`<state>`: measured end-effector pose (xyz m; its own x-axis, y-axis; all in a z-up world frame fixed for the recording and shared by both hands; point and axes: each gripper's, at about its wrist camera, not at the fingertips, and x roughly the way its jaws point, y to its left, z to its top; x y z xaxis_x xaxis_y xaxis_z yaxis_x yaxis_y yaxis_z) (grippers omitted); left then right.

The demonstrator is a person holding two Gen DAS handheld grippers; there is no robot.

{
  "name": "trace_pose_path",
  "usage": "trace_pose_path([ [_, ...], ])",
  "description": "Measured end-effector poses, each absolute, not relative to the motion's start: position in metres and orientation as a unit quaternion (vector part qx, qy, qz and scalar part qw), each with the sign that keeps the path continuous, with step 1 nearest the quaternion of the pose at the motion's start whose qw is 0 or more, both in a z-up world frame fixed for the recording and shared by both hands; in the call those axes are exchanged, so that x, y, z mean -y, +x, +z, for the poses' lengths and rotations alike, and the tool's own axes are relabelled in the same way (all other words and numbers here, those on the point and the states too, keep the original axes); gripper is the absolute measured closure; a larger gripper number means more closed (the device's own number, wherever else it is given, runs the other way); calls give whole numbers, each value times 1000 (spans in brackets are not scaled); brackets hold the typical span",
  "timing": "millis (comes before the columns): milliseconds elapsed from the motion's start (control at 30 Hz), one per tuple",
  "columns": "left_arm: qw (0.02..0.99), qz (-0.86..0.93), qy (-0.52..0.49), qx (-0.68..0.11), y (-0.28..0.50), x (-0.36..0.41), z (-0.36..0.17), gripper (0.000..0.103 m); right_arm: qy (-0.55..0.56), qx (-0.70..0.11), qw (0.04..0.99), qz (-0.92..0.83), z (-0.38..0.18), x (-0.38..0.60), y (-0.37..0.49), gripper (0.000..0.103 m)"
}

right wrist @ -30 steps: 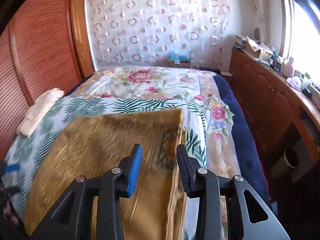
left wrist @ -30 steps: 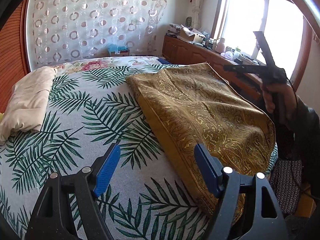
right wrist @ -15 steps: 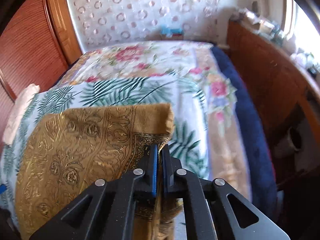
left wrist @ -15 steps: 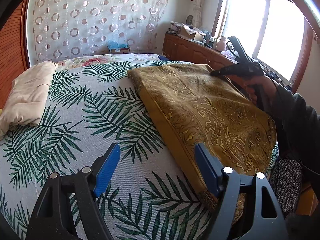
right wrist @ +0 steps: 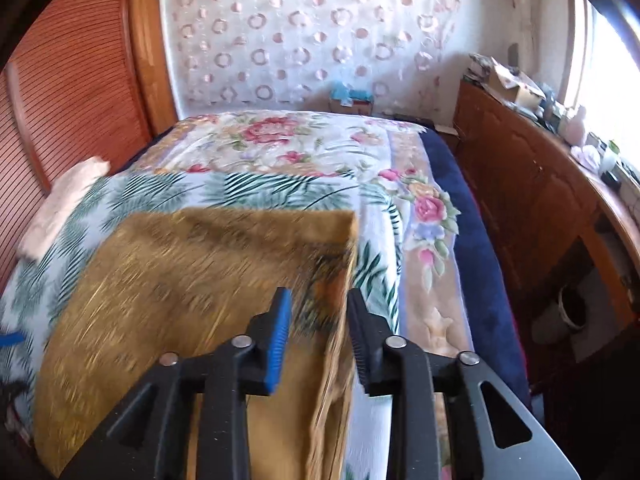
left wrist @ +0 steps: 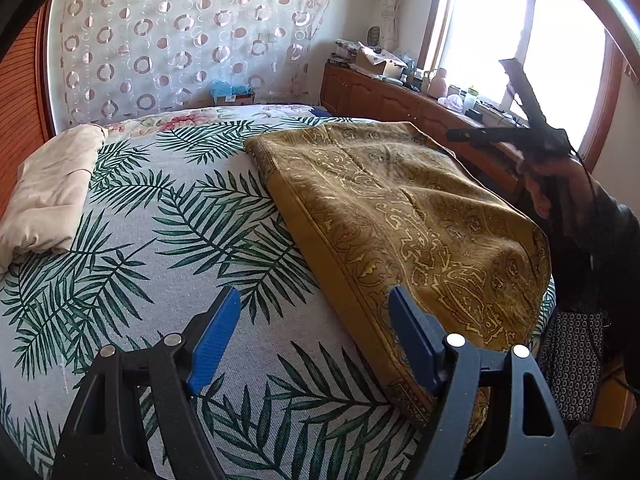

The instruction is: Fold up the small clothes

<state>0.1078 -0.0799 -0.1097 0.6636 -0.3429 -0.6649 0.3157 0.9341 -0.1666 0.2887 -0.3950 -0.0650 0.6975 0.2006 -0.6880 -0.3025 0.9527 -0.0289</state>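
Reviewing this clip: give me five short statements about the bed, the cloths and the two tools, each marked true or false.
1. The gold paisley-patterned cloth lies folded on the palm-leaf bedspread. True.
2. The left tool grips the gold cloth. False: its jaws stand wide open, with nothing between them.
3. A cream folded cloth lies apart from the gold one. True.
4. The right tool is clamped shut. False: its jaws are opening, over the gold cloth's edge and not pressing it.
5. The gold cloth hangs from the wooden sideboard. False: it lies on the bed.
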Motion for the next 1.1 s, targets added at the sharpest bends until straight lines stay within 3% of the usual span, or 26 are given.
trace_pose_path([
  [167, 910, -186, -15, -370, 106, 85, -110, 26, -81, -362, 916, 154, -76, 404, 229, 56],
  [400, 900, -210, -8, -382, 100, 98, -115, 27, -76, -390, 906, 144, -95, 426, 169, 55],
  [500, 890, -229, -8, -393, 95, 107, -118, 44, -69, -396, 905, 143, -97, 431, 153, 54],
  [667, 879, -237, -5, -413, 90, 113, -126, 60, -65, -414, 897, 142, -104, 430, 149, 54],
  [1100, 868, -252, -6, -428, 68, 112, -129, 66, -61, -408, 895, 167, -105, 438, 139, 54],
])
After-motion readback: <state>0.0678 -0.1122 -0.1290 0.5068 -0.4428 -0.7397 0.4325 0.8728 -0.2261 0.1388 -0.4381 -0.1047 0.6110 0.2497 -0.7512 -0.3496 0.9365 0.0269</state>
